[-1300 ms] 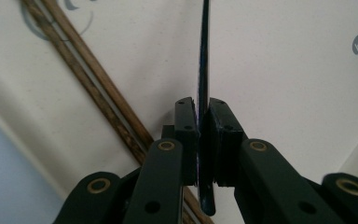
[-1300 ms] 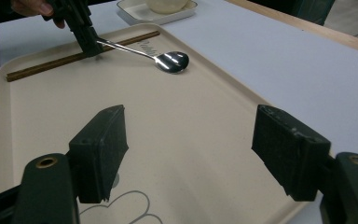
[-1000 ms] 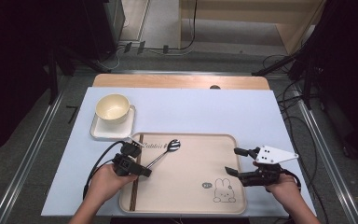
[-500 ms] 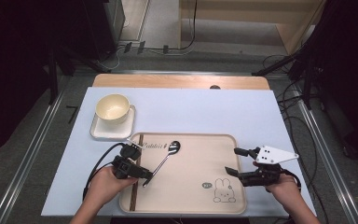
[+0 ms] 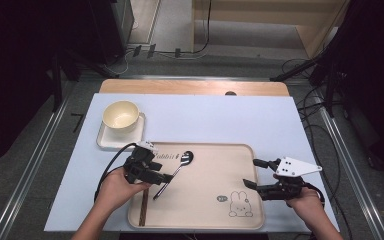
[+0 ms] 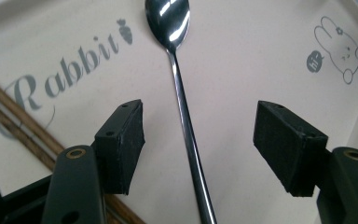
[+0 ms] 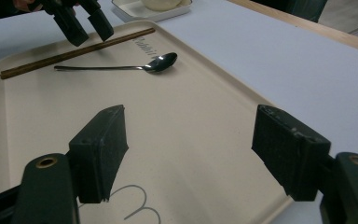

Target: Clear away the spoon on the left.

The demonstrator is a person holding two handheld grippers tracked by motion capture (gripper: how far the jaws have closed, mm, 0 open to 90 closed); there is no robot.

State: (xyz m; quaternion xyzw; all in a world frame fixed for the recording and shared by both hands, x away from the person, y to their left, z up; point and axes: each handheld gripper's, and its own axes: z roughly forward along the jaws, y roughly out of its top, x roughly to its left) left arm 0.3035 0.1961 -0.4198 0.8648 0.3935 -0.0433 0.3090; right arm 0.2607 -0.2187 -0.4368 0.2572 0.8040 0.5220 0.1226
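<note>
A metal spoon point(image 5: 176, 168) lies flat on the beige rabbit tray point(image 5: 205, 220), bowl end toward the far rim. My left gripper point(image 5: 159, 171) hovers over its handle, open. In the left gripper view the spoon handle point(image 6: 189, 140) runs up between the two spread jaws and touches neither. A pair of brown chopsticks point(image 5: 144, 206) lies along the tray's left side. My right gripper point(image 5: 250, 173) is open above the tray's right edge with nothing between its jaws. The right gripper view looks past that gripper point(image 7: 191, 154) to the spoon point(image 7: 121, 66), the chopsticks point(image 7: 74, 52) and the left gripper point(image 7: 79, 21).
A cream bowl point(image 5: 120, 115) sits on a small square plate point(image 5: 111, 141) at the far left of the white table point(image 5: 260, 120). A wooden strip point(image 5: 195, 87) runs along the table's far edge. Cables trail on the floor beyond it.
The spoon's handle has swung down toward the person and it now lies flat on the tray. The left gripper's jaws stand apart around it. The right gripper has stayed put.
</note>
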